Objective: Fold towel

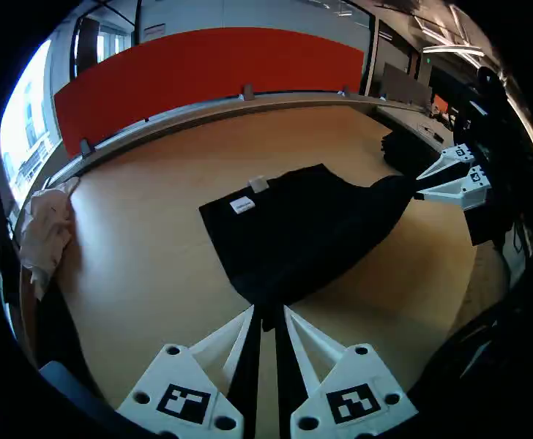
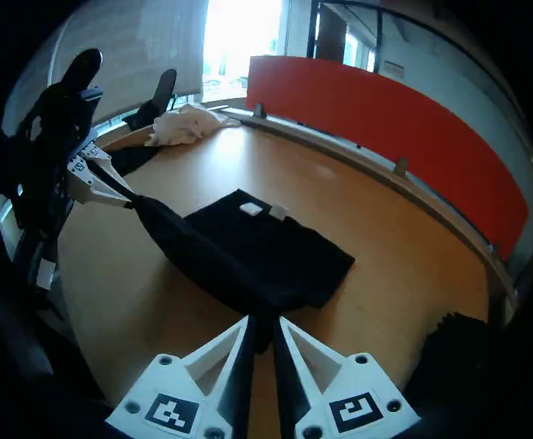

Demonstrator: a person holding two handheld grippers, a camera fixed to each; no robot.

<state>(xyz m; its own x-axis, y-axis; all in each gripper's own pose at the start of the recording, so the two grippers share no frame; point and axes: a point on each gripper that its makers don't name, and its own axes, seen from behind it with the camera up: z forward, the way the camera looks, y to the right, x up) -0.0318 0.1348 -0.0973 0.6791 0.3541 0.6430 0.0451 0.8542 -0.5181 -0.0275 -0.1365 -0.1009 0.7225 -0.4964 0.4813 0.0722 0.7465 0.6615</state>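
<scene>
**Desk:** What lies on the counter?

**Photographer:** A black towel, spread over the middle of the pale wood. Most of it lies flat. Two small white tags sit near its far edge.

**Desk:** And the left tool?

**Photographer:** In the left gripper view its two white fingers are drawn close together, with a near corner of the towel pinched between them. Dark cloth fills the narrow gap.

**Desk:** The right tool?

**Photographer:** Much the same in the right gripper view: fingers nearly together, clamped on another corner. From the left gripper view that tool shows at the far right, and the cloth narrows to a point at its tips.

**Desk:** So the towel hangs between them?

**Photographer:** One edge does. It runs taut from tool to tool, raised off the counter, while the rest of the towel rests on the wood behind it.

**Desk:** What's around it?

**Photographer:** An orange divider panel stands along the counter's far edge. A crumpled pale cloth lies at the far left of the left gripper view, well apart from the towel. A dark heap of fabric sits at the far right. The right gripper view also catches a dark chair against bright windows.
</scene>
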